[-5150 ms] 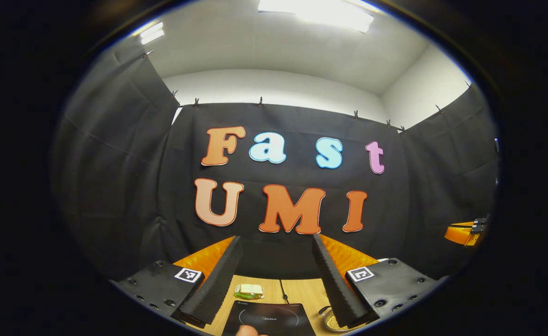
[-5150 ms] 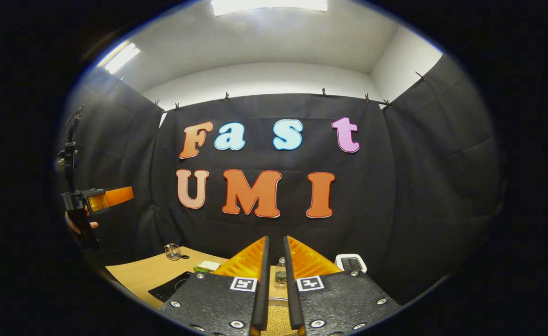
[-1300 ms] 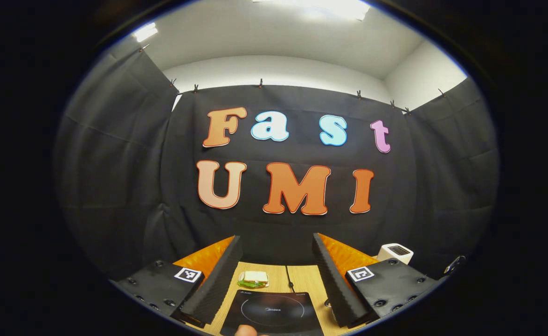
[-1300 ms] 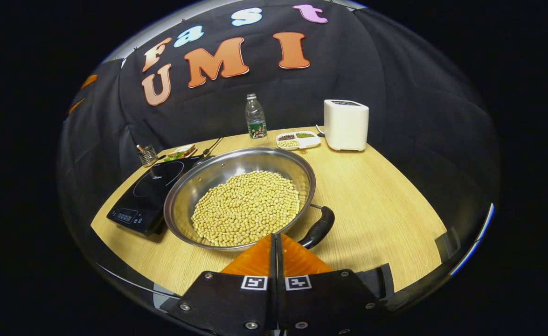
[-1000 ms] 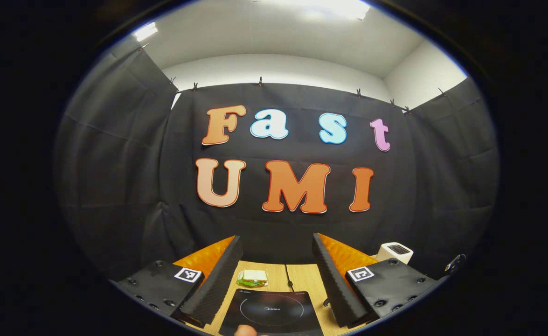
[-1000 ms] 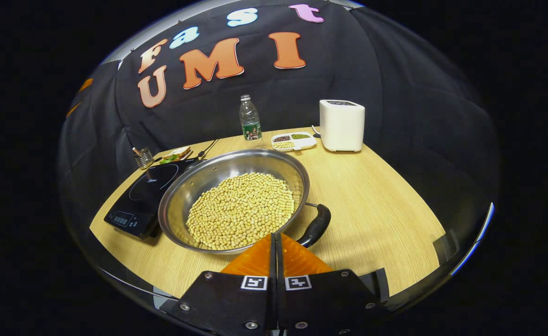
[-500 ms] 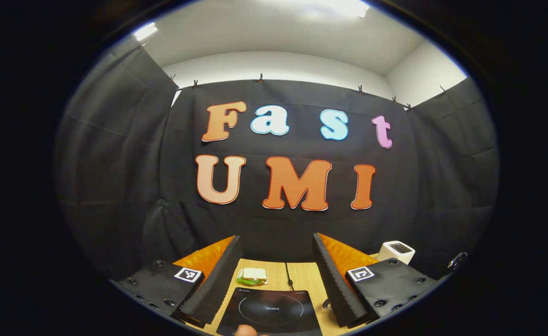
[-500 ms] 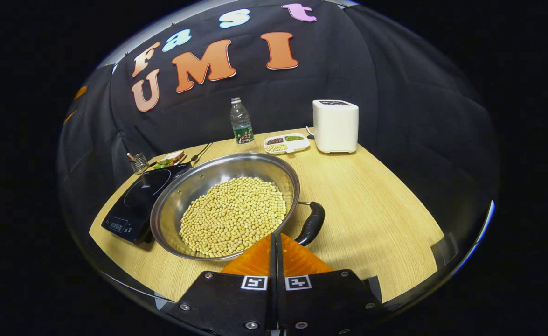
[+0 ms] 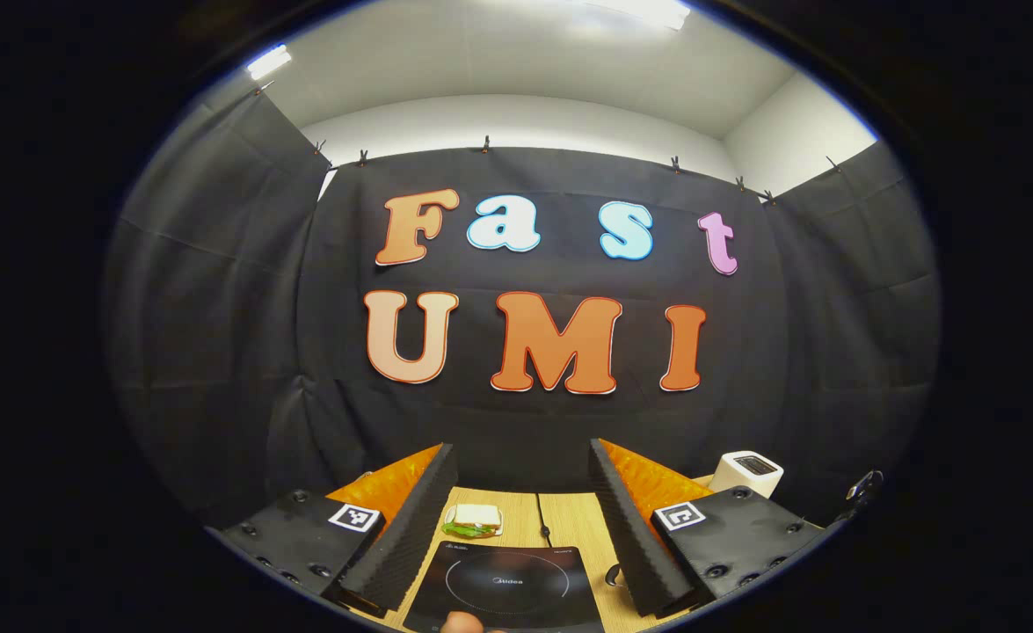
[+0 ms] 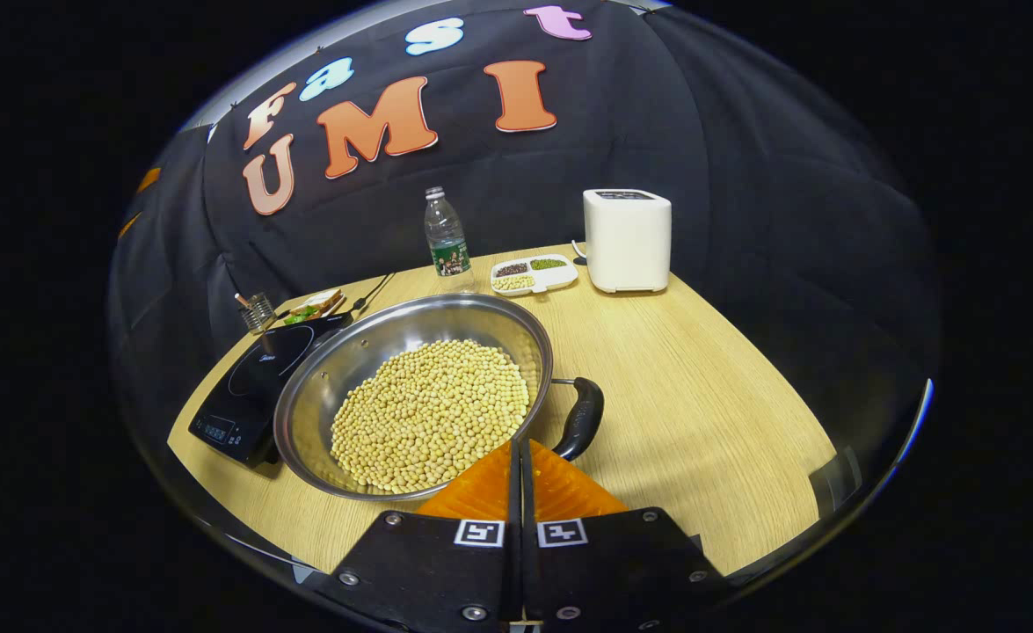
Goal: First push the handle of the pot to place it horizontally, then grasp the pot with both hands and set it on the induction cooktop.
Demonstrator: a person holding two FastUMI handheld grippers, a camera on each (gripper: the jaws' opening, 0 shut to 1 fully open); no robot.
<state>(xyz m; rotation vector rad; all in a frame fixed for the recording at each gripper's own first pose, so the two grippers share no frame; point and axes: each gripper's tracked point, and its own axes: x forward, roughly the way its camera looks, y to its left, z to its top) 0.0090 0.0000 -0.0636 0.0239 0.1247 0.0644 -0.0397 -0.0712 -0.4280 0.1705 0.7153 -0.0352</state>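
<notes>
In the right gripper view a steel pot (image 10: 367, 352) holding yellow beans sits on the wooden table (image 10: 701, 413), its left rim over the corner of the black induction cooktop (image 10: 252, 382). Its black handle (image 10: 579, 418) sticks out at the pot's right side, curving toward me. My right gripper (image 10: 516, 450) is shut and empty, its tips at the pot's near rim, just left of the handle. In the left gripper view my left gripper (image 9: 516, 510) is open, held above the cooktop (image 9: 503, 587); a sliver of the pot handle (image 9: 613, 576) peeks beside the right finger.
At the table's back stand a water bottle (image 10: 444, 236), a divided snack tray (image 10: 534, 272) and a white appliance (image 10: 627, 239). A sandwich plate (image 10: 312, 306) and a small glass (image 10: 258, 312) lie behind the cooktop. The sandwich (image 9: 474, 520) and cord (image 9: 544, 527) sit beyond it.
The right gripper has shifted right over the last second, so pot and cooktop slide left in its view. The left gripper tilted slightly down. Five seconds ago the right gripper faced the wall.
</notes>
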